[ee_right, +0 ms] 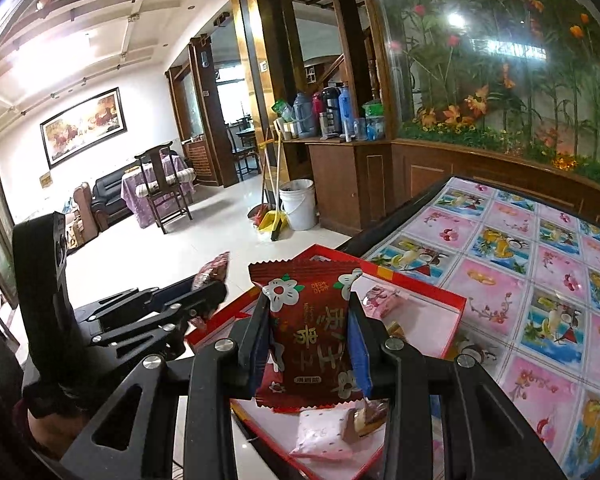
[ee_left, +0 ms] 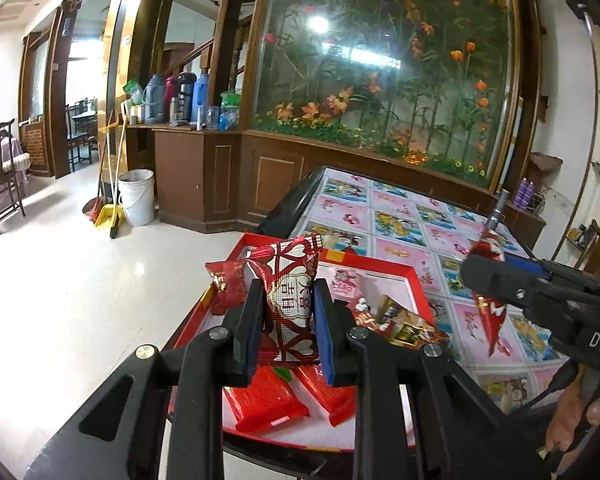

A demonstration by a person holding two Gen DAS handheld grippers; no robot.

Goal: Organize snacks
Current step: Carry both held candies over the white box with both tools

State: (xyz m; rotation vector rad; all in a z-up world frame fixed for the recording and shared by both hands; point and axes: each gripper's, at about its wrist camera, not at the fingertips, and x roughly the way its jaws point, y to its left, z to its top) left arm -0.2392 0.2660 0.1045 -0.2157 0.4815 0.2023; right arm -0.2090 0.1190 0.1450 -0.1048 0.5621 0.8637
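The left gripper (ee_left: 285, 312) is clamped on a red-and-white heart-patterned snack packet (ee_left: 290, 292), held upright between its pads above the red tray (ee_left: 414, 280). The right gripper (ee_right: 309, 338) pinches a dark red flower-print snack packet (ee_right: 308, 332) the same way, with jaws slightly wider, over the tray's (ee_right: 456, 320) near end. In the left view, two flat red packets (ee_left: 296, 396) lie in the tray at 6 o'clock from the jaws, and a heap of mixed sweets (ee_left: 396, 320) at 3 o'clock. In the right view, a pink dotted packet (ee_right: 324, 436) lies at 6 o'clock. The tray sits on a table covered by a pink picture-tiled cloth (ee_right: 540, 280). A white bucket (ee_right: 298, 204) stands on the floor at 12 o'clock.
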